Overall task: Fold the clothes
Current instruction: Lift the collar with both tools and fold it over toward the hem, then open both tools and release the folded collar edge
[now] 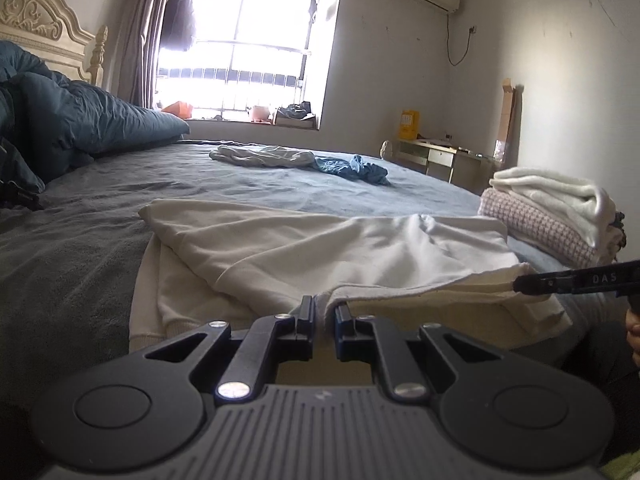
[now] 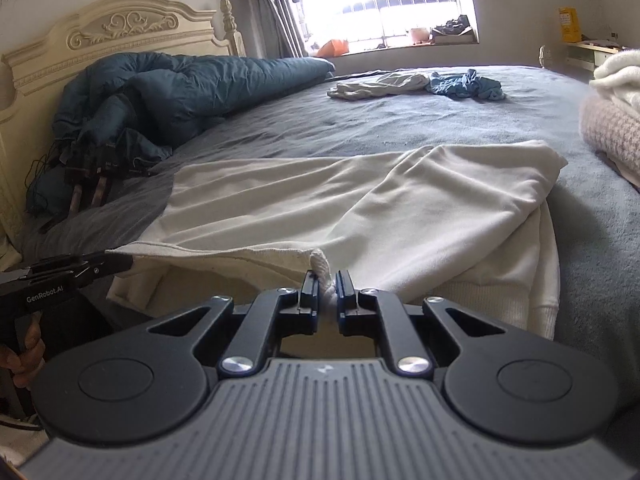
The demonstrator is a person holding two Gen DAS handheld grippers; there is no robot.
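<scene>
A cream sweatshirt [image 1: 304, 248] lies partly folded on the grey bed, its near hem lifted off the layer beneath. My left gripper [image 1: 325, 307] is shut on that hem near the bed's front edge. My right gripper [image 2: 326, 280] is shut on a bunched bit of the same hem; it also shows in the left wrist view [image 1: 520, 282] at the right, pinching the edge. The left gripper shows in the right wrist view [image 2: 124, 263] at the left, holding the hem taut. The sweatshirt [image 2: 360, 200] spreads away from both grippers.
A stack of folded white and pink clothes [image 1: 556, 216] sits at the right of the bed. A crumpled pale garment [image 1: 260, 156] and a blue one [image 1: 352, 168] lie farther back. A dark teal duvet [image 2: 180, 88] is heaped by the headboard [image 2: 120, 32]. A desk [image 1: 432, 156] stands by the wall.
</scene>
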